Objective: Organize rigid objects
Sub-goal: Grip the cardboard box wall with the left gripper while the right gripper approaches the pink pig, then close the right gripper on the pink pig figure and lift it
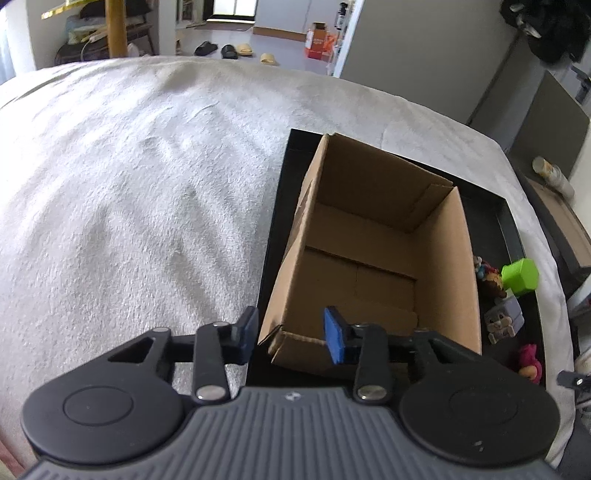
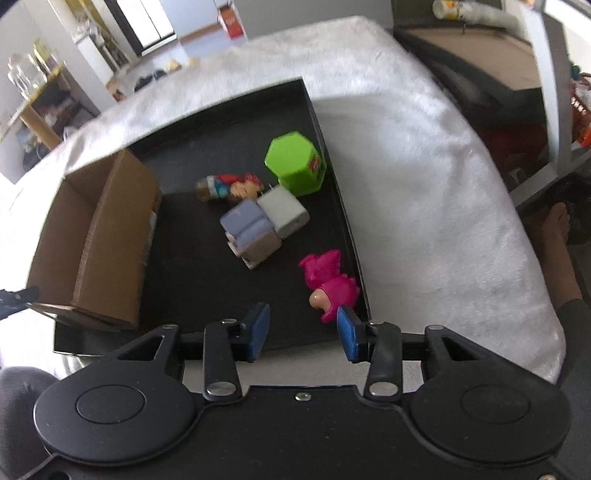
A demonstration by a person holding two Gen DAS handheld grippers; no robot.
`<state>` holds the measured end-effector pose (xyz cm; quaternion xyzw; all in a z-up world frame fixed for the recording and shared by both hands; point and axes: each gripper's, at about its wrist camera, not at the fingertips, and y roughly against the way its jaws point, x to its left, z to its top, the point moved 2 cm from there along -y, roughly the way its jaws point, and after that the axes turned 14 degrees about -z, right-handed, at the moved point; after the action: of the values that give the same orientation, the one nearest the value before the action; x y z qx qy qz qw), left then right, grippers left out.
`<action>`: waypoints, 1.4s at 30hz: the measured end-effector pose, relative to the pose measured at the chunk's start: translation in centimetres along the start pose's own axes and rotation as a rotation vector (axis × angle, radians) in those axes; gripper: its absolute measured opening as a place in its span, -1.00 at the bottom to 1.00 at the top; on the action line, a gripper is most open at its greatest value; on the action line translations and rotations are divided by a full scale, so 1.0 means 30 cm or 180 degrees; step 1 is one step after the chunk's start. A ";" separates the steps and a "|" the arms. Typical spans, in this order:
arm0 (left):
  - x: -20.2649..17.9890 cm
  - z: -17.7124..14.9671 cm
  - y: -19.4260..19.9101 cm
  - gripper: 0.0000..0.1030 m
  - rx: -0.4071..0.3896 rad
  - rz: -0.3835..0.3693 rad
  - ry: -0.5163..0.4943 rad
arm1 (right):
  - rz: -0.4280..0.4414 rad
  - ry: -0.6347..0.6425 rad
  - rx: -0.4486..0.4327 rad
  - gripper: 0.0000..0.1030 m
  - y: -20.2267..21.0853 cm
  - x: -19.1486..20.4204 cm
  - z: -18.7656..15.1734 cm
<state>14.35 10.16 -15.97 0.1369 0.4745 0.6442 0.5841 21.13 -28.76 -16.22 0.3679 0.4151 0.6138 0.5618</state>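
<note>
An open, empty cardboard box (image 1: 373, 254) stands on a black tray (image 1: 275, 206); it also shows at the left of the right wrist view (image 2: 107, 236). My left gripper (image 1: 291, 334) is open, its jaws astride the box's near left corner. On the tray (image 2: 207, 280) lie a green hexagonal block (image 2: 295, 164), a small doll figure (image 2: 231, 186), a grey-lilac blocky toy (image 2: 264, 221) and a pink figure (image 2: 328, 284). My right gripper (image 2: 303, 332) is open and empty, just short of the pink figure.
The tray sits on a white fluffy cover (image 1: 129, 177) over a bed. The same toys show at the right edge of the left wrist view (image 1: 517, 277). A brown surface with a bottle (image 2: 450, 9) lies beyond the bed. Slippers (image 1: 225, 50) lie on the floor.
</note>
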 end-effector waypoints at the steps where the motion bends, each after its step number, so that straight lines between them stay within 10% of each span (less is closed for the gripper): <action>1: 0.002 0.003 -0.004 -0.47 0.0007 -0.0007 0.0026 | 0.0013 0.0003 -0.0008 -0.21 -0.013 0.004 0.005; 8: 0.001 0.018 0.000 -0.81 0.0016 -0.0014 0.0009 | 0.0084 -0.0092 0.0032 -0.25 -0.073 0.014 0.043; 26: 0.010 -0.031 0.030 -0.85 0.0049 -0.0176 -0.0052 | -0.0350 0.0486 0.0111 -0.25 -0.205 0.057 0.053; 42: 0.049 -0.058 0.040 -0.84 0.0114 -0.0101 -0.0084 | -0.0173 0.0502 0.0206 -0.22 -0.188 0.103 0.038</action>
<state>11.91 10.82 -16.50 0.1484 0.4803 0.6244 0.5979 24.04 -25.45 -21.02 0.3250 0.4875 0.6117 0.5316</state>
